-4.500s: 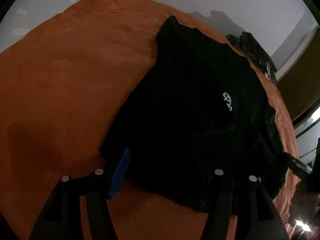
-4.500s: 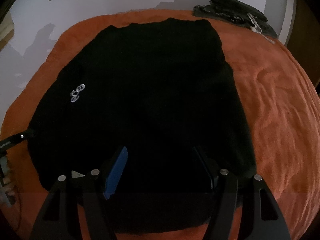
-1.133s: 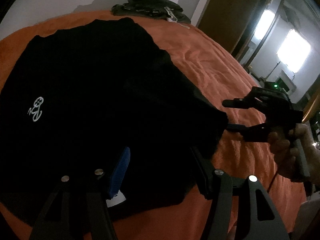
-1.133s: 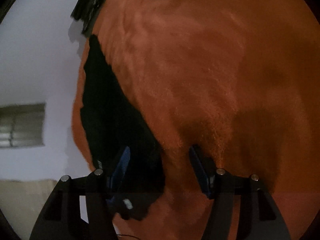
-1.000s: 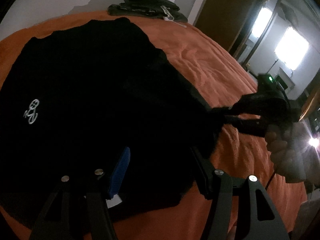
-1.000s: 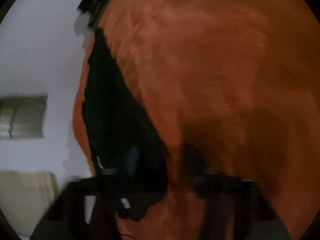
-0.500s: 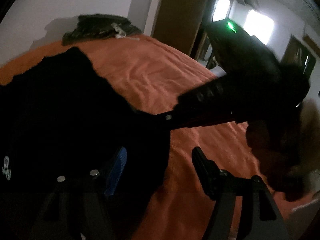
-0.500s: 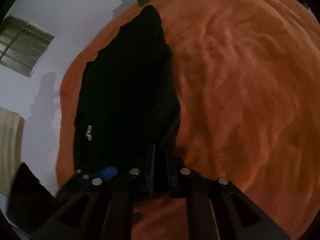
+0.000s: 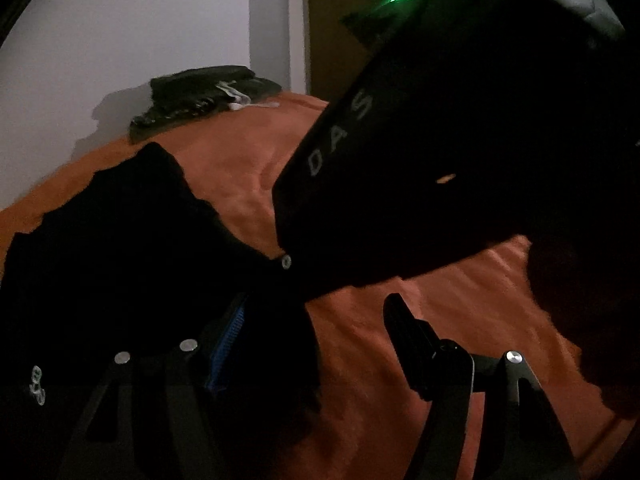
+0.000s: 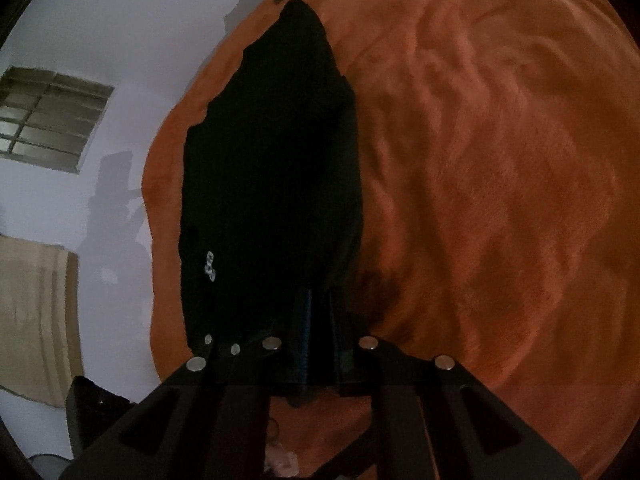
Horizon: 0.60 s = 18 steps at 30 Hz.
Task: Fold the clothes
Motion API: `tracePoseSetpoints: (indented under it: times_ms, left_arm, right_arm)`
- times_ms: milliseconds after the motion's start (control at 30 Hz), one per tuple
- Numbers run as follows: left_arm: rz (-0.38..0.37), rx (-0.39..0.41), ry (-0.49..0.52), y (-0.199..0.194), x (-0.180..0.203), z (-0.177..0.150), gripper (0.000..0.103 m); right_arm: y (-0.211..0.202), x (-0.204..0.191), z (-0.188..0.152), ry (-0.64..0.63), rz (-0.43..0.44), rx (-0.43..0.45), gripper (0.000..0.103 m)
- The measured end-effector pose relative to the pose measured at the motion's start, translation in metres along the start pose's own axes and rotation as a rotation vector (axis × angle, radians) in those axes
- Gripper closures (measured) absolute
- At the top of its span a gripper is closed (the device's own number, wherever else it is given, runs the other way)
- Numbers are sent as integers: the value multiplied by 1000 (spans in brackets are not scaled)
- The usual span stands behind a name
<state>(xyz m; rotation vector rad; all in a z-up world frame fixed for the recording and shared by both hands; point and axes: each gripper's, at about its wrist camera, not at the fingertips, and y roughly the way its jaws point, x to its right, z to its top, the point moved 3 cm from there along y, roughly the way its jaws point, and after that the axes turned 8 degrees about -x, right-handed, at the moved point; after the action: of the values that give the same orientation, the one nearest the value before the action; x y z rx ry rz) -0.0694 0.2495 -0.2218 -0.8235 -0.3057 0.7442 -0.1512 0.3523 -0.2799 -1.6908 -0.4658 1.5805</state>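
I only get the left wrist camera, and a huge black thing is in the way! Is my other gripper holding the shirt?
Observer: Yes. The right gripper has its jaws shut on the black shirt, at its near edge.
Operator: Is the shirt all spread out?
Observer: No. From the right wrist camera it looks like a long narrow strip on the orange blanket.
Operator: What's beside the bed?
Observer: A barred window, off to the shirt's left.
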Motion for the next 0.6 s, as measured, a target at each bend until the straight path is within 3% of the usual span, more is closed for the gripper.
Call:
tracePoseSetpoints:
  times_ms: [233, 433, 500, 600]
  left_arm:
    - [109, 10, 8, 10, 3, 2, 35]
    - [177, -1, -14, 14, -1, 2, 66]
    - [182, -9, -35, 15, -6, 2, 89]
    - [169, -23, -67, 16, -14, 1, 94]
  right_arm:
    - [-1, -3, -1, -4, 11, -13, 96]
    - [-4, -7, -2, -5, 3, -16, 96]
    - [-5, -8, -1, -15, -9, -19, 96]
    - [-4, -7, 1, -13, -3, -40, 96]
